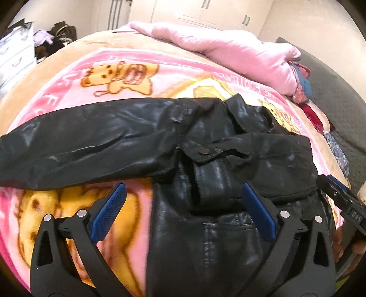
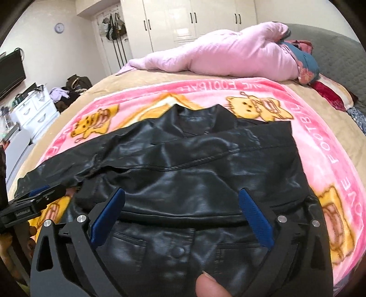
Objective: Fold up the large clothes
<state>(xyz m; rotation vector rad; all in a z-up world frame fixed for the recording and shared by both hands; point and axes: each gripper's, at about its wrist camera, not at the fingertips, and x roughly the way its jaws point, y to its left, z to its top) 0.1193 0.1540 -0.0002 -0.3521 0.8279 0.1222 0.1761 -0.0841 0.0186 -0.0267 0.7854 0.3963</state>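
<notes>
A black leather jacket lies on a pink cartoon blanket on a bed. One sleeve stretches out to the left; the other side is folded over the body. My left gripper is open and empty, hovering over the jacket's left edge. The right gripper's fingers show at the right edge there. In the right wrist view the jacket fills the middle. My right gripper is open and empty above its lower body. The left gripper's fingers show at the left.
A pink duvet and coloured cushions lie at the bed's far side. White drawers and a clothes pile stand left of the bed. Wardrobes line the back wall.
</notes>
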